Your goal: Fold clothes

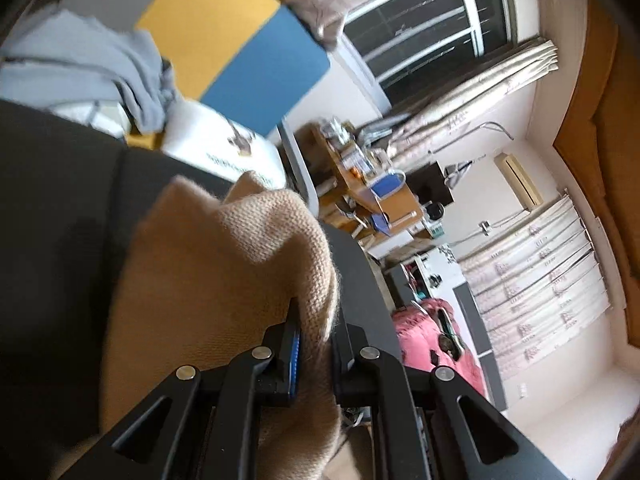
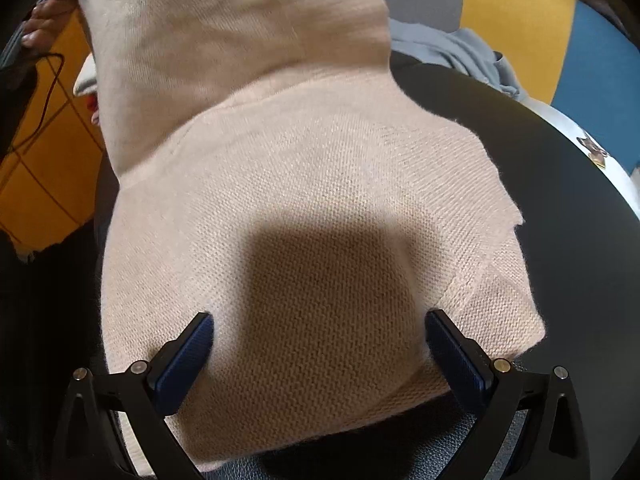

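Left gripper (image 1: 316,344) clamped on a bunched fold of the beige knit sweater (image 2: 304,208), lifting it off the dark round worktop (image 2: 560,184). Right gripper (image 2: 320,344) spread wide, straddling the flat near end without pinching. Sweater running lengthwise away from the right gripper, far end rising toward the left, probably the fold-over.

Both wrist views close over the shared beige sweater (image 1: 224,264), right steeper.
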Demonstrator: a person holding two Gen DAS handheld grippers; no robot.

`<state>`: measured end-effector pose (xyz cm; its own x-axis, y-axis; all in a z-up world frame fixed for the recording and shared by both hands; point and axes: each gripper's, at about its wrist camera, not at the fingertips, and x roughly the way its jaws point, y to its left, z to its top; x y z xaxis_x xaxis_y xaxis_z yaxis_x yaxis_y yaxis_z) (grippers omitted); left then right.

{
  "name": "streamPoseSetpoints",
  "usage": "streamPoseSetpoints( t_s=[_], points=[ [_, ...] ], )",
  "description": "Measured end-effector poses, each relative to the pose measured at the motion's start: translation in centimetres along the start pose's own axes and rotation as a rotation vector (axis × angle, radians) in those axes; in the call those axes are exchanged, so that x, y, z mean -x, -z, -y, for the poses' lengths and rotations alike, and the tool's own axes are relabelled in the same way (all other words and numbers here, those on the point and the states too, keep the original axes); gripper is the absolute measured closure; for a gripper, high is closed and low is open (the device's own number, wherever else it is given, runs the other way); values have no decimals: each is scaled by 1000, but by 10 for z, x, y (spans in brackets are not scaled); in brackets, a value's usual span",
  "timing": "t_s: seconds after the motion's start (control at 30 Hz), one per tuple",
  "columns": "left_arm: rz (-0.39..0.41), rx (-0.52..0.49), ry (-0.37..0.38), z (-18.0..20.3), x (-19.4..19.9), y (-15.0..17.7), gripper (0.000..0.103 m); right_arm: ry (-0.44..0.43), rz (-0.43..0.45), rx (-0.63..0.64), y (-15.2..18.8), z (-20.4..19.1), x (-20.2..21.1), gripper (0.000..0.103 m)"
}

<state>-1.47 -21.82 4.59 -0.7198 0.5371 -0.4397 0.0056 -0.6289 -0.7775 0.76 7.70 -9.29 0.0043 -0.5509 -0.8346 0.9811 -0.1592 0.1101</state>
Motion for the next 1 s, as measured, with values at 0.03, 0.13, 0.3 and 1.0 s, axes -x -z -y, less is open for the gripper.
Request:
streamPoseSetpoints(
  t_s=[0.03, 0.13, 0.3, 1.0],
  points=[
    [-17, 8, 6, 3, -15, 1, 93, 0, 15, -6, 1, 0, 1, 0],
    [-76, 14, -1, 10, -58, 11, 93, 1, 68, -28, 7, 1, 3, 0],
    [-210, 8, -63, 6, -124, 43, 93, 0, 99, -37, 9, 1, 6, 0],
    [-315, 95, 119, 34, -120, 63, 79, 57, 104, -63, 11, -4, 29, 0]
  ],
)
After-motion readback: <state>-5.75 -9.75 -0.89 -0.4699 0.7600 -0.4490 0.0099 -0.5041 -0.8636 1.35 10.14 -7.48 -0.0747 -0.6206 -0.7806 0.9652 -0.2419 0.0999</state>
